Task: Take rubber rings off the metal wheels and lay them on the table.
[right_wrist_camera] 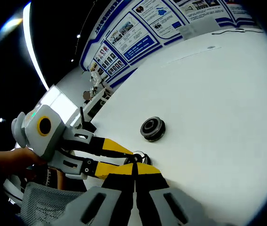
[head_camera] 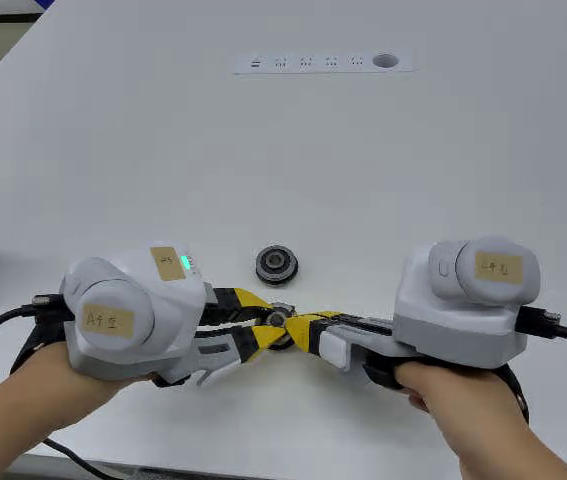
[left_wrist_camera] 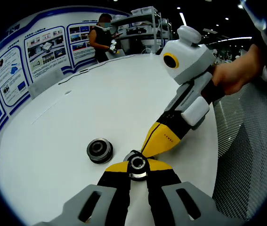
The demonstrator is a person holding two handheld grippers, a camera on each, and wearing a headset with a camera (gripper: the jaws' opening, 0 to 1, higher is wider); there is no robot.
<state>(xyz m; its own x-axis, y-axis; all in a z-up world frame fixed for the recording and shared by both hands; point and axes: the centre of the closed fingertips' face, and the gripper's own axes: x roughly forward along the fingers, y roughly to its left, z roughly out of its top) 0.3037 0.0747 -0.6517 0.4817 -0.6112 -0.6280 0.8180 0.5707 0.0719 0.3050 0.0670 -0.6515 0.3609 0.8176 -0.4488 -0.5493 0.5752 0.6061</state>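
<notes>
Nearest sat a small metal wheel (left_wrist_camera: 138, 165), low over the white worktop (head_camera: 413, 170) at six o'clock of the head view. The left tongs (left_wrist_camera: 138, 167) were clamped on it, one yellow tip on each side of the bright hub. A dark rubber ring (left_wrist_camera: 129, 157) sat around its rim.

The right tongs (right_wrist_camera: 134, 165) came in from two o'clock in the left gripper view, jaws drawn together and tips against that rim. Whether they had any rubber pinched I could not tell.

The wheel looked dense, stiff and smooth, likely to swivel in a grip. It seemed best held flat across the hub faces. The ring was probably soft, stretchy and seated tight. It should be nipped at its outer edge and peeled sideways, not pulled straight.

At twelve o'clock, apart from the held one, a second wheel (head_camera: 276, 264) lay flat, seemingly with its ring on.
</notes>
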